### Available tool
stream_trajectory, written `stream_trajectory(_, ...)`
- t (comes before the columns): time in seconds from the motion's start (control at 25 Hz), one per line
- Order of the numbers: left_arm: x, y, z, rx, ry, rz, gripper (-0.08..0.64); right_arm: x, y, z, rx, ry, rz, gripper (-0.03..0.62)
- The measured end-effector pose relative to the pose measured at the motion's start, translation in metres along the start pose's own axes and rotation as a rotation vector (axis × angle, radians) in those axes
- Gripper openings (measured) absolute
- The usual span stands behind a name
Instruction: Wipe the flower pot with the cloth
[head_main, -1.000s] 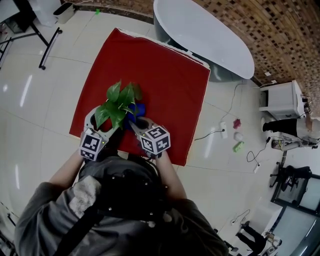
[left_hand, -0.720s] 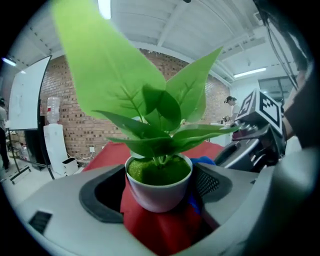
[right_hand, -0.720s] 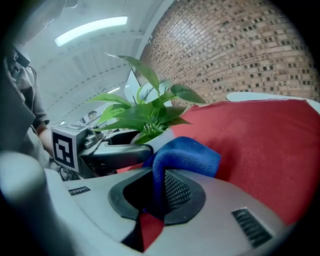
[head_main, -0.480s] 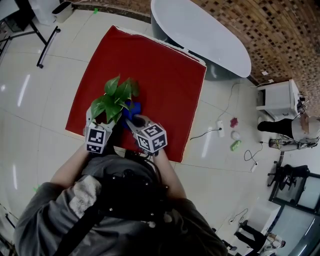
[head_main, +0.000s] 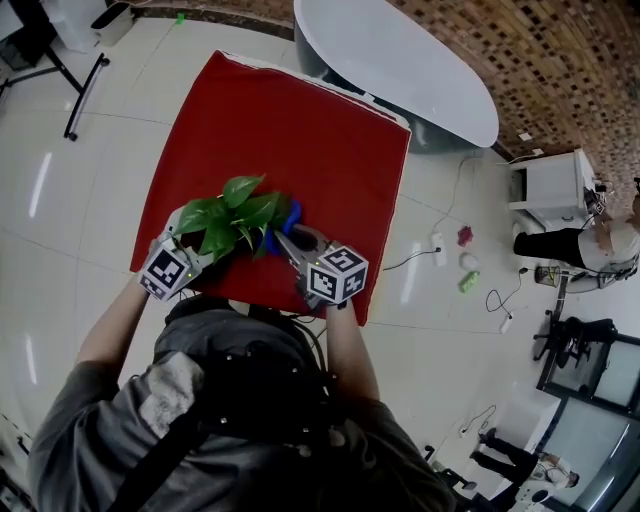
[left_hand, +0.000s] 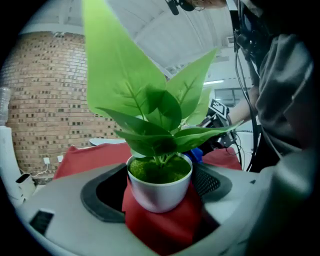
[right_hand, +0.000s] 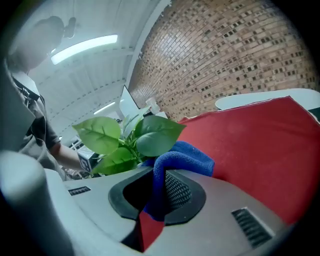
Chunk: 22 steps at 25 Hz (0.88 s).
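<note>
Grey short-sleeved shirt (head_main: 90, 440), black shoulder strap (head_main: 165, 462), black-and-white marker cubes (head_main: 165, 272).

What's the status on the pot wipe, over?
Left gripper shut on the flower pot. Right gripper shut on the blue cloth, close by the leaves; contact with pot not visible. Nothing in the way.

Head view steeply down, gripper views close, opposed, sharing potted plant (left_hand: 159, 182)
</note>
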<state>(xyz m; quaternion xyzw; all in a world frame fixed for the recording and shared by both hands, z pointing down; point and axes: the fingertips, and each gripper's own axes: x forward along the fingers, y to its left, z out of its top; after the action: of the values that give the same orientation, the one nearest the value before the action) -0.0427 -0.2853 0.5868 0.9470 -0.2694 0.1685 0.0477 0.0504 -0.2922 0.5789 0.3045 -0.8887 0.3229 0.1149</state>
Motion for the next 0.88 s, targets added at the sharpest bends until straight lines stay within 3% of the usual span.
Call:
stream_trajectory(0.2,0.007,0.005,0.003,0.013,0.0,-0.127,0.439,0.03,0.005,0.009,-0.001,0.011,0.08,0.063)
stream_trajectory(0.32,0.009,0.011,0.004,0.011,-0.009,-0.162,0.439,0.043,-0.001,0.011,0.005,0.031,0.069,0.062)
stream_trajectory(0.64,0.013,0.012,0.0,0.013,-0.02,-0.183,0.44,0.057,-0.015,-0.005,0.075,0.078,0.075,0.061)
stream_trajectory(0.88,0.018,0.012,-0.002,-0.02,0.012,-0.177,0.451,0.061,-0.023,-0.013,0.029,0.121,0.023,0.062)
